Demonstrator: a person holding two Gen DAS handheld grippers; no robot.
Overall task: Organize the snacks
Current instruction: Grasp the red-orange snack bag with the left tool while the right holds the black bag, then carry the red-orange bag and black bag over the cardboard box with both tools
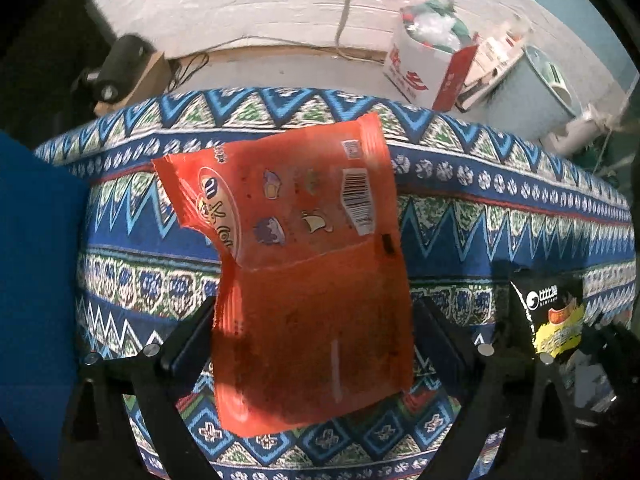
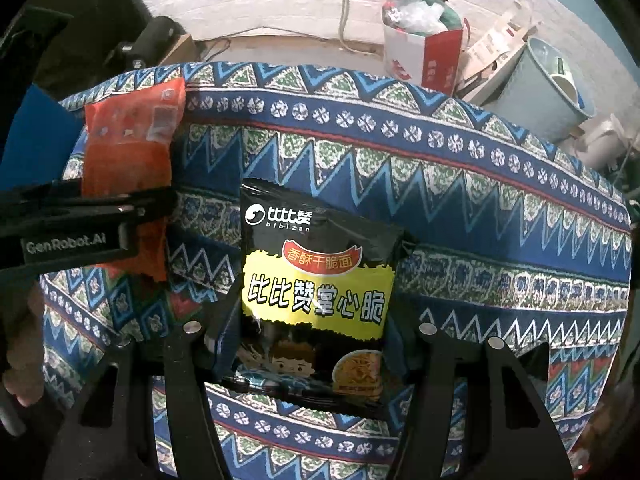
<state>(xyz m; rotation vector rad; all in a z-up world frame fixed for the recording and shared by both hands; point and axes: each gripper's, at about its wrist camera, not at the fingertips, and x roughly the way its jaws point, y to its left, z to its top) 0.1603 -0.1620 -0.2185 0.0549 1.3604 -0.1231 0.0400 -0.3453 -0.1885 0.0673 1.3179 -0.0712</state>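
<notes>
A surface draped in blue zigzag-patterned woven cloth is lying under both tools. The left gripper is holding a flat orange-red plastic snack packet, its fingers closed against the packet's lower side edges, long axis pointing straight ahead, away from the fingers. The right gripper is gripping a smaller black-and-yellow crispy-noodle packet the same way, fingers pressed on its lower sides. A dark blue panel is sitting just left of the left gripper, so that one seems nearer it.
</notes>
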